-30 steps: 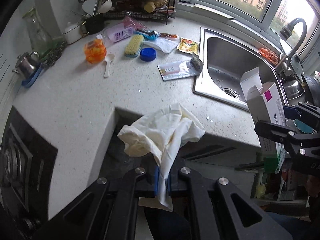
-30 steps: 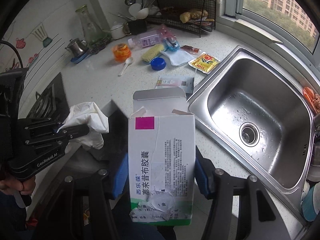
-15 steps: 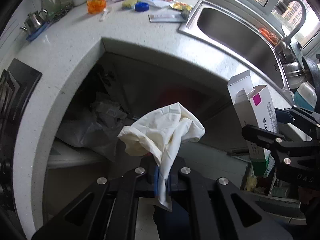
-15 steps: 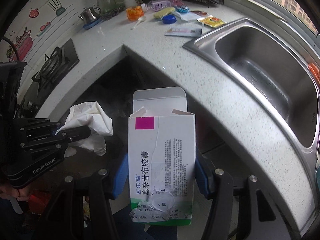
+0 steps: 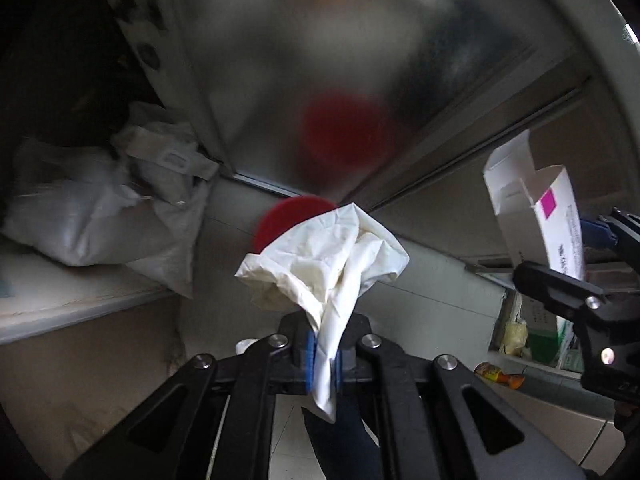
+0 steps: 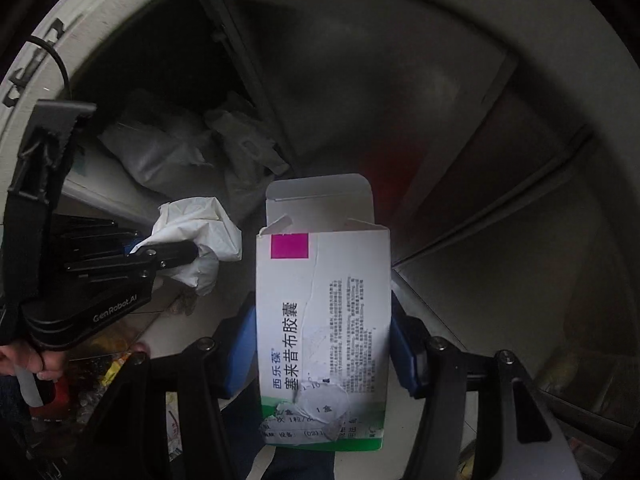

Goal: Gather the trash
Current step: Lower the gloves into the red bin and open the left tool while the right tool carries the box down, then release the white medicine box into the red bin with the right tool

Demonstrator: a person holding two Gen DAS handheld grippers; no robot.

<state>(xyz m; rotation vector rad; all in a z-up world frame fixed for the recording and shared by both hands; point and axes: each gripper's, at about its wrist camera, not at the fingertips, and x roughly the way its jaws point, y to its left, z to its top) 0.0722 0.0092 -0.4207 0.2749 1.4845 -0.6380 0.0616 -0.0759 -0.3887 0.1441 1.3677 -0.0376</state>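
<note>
My left gripper [image 5: 323, 360] is shut on a crumpled cream-white glove [image 5: 332, 256], which hangs out above the blue pads. It also shows in the right wrist view [image 6: 196, 240], left of the box. My right gripper [image 6: 323, 344] is shut on an opened white medicine box [image 6: 323, 320] with a magenta square and green base, held upright. The box also shows at the right of the left wrist view [image 5: 548, 216]. Both grippers are low, below the counter, facing the open cabinet.
A white sack [image 5: 100, 216] lies on a pale shelf [image 5: 60, 304] at the left inside the cabinet. A red round thing [image 5: 288, 216] sits behind the glove. Grey cabinet panels [image 5: 320, 60] stand ahead. Small litter [image 5: 496, 372] lies on the floor at the right.
Both grippers have dropped from counter height to below the counter edge. The countertop and sink have left the view; the cabinet interior now fills it. Both grips are unchanged.
</note>
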